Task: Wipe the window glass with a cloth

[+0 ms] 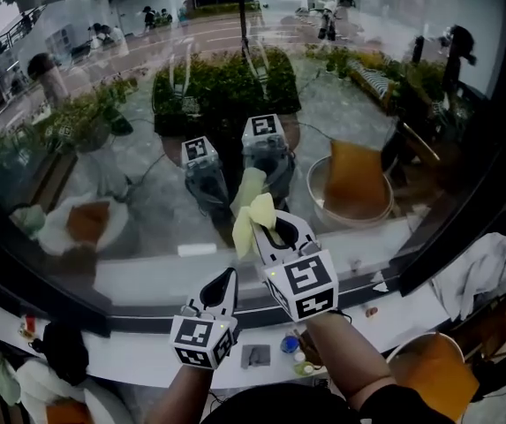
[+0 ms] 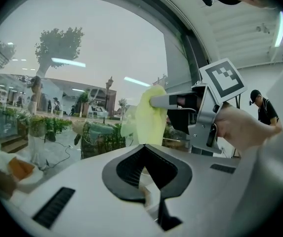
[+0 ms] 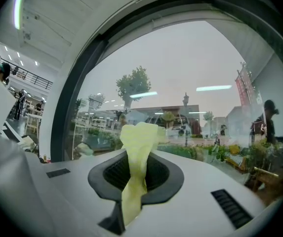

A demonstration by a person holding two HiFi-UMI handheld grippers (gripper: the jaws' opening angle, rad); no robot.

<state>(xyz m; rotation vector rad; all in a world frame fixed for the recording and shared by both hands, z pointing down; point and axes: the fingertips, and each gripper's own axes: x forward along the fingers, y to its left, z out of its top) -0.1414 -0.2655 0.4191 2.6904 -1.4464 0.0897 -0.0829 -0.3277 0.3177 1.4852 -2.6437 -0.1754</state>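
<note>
Window glass (image 1: 102, 201): ahead of both grippers, rising behind the sill (image 1: 147, 276).
Cloth (image 1: 251, 217): between the jaws of the right gripper (image 1: 268, 228); its upper end is at the glass, meeting its reflection.
Right gripper: right of the left gripper (image 1: 224, 281), farther forward and close to the glass.
Left gripper: lower, nearer the person, over the sill, apart from the glass.
Window frame (image 1: 473, 210): right of both grippers.
</note>
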